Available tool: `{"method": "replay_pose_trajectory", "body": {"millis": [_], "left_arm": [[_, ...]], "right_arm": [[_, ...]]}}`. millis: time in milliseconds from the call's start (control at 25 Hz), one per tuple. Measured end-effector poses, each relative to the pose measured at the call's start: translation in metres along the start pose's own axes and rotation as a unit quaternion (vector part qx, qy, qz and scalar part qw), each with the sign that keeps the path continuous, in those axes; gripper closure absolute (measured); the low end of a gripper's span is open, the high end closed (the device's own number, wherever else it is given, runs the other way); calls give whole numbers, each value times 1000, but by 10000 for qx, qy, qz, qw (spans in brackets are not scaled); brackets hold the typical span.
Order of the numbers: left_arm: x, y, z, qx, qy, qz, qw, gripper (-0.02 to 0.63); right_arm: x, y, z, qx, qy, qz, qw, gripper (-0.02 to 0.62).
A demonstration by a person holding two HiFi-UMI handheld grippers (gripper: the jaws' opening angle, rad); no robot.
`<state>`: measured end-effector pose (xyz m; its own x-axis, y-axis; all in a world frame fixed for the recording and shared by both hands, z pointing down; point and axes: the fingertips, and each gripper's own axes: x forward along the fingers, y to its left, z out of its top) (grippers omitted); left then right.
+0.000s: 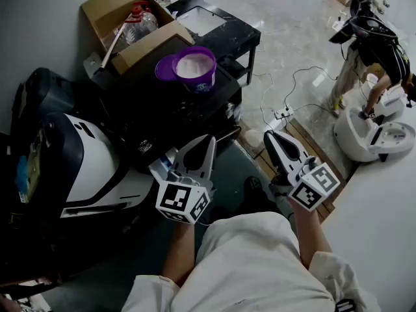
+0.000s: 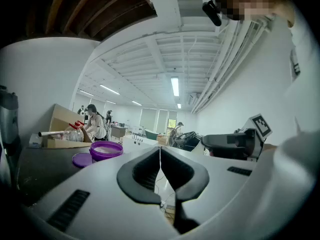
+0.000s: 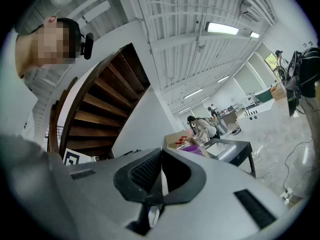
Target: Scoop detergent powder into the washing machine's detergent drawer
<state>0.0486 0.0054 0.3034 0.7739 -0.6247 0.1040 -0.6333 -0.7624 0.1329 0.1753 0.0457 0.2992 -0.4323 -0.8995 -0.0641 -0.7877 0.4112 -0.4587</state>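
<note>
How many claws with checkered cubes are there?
2. The left claw is low in the middle of the head view, shut and empty. The right claw is just to its right, also shut and empty.

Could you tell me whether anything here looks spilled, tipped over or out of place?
Nothing stands out. The purple tub of powder stands upright and open on the dark top, its lid beside it, no spill visible. The left gripper and right gripper are shut and empty.

Tub (image 1: 194, 68) right of box (image 1: 127, 19).
</note>
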Motion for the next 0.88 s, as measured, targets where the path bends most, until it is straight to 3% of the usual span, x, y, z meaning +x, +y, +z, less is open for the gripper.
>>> {"method": "replay_pose_trajectory", "body": {"millis": [360,880], "left_arm": [[-7,-4,0,43,34,-164,9999,586],[-33,15,-4,-84,26,-30,10000,586]], "right_arm": [[5,10,0,-92,27,37,9999,586],[28,34,-12,-299,87,5,9995,584]]}}
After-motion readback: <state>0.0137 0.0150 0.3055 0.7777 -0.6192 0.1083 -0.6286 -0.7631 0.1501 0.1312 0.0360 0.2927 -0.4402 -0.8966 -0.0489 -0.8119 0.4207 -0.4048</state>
